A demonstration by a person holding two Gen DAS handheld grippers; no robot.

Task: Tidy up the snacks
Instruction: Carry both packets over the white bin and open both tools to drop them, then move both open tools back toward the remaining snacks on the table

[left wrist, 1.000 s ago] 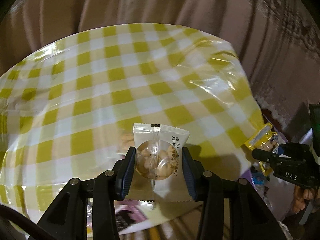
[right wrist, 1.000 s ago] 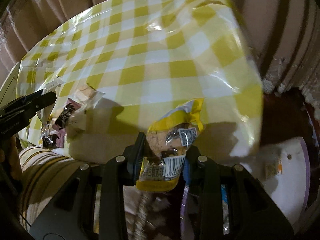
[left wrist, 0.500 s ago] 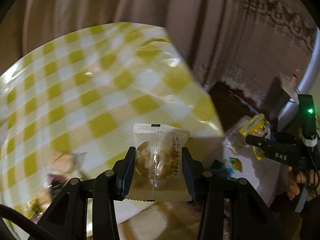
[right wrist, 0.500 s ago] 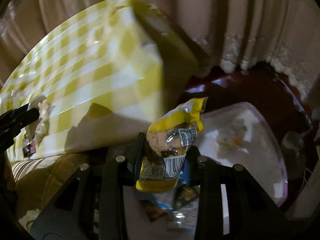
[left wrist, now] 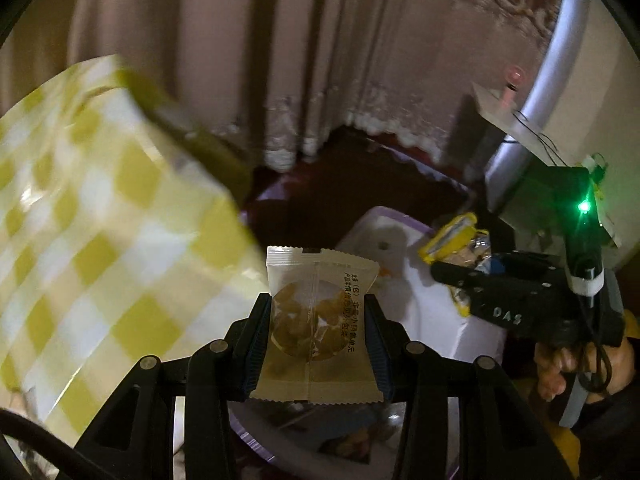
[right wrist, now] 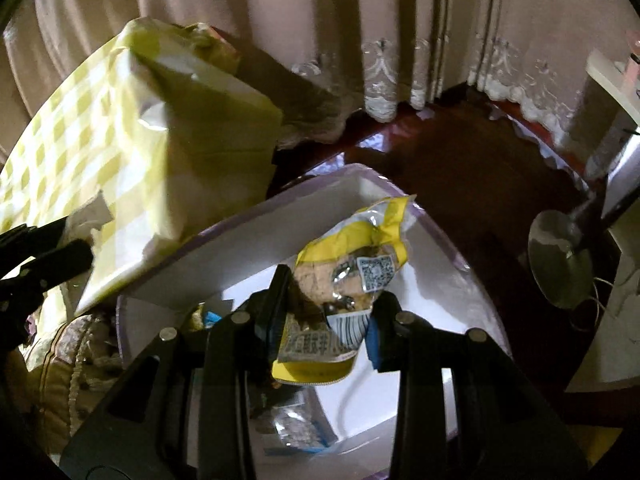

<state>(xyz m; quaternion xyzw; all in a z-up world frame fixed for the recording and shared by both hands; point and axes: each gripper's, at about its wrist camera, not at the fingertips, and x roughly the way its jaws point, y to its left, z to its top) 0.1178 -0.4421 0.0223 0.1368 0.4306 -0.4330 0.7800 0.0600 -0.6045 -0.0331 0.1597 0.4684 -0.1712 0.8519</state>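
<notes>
Right wrist view: right claw (right wrist: 326, 312) grips yellow snack packet (right wrist: 344, 300) upright, long axis leaning right, over white bin (right wrist: 240, 240).

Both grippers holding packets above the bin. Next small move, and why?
Probably lower a little and open the right gripper first. It pinches the yellow crinkled snack packet right above the white purple-rimmed plastic bin, where other packets already lie. The left gripper, clamping the clear-windowed white snack packet, sits nearer the bin's edge beside the yellow-checked tablecloth.
</notes>
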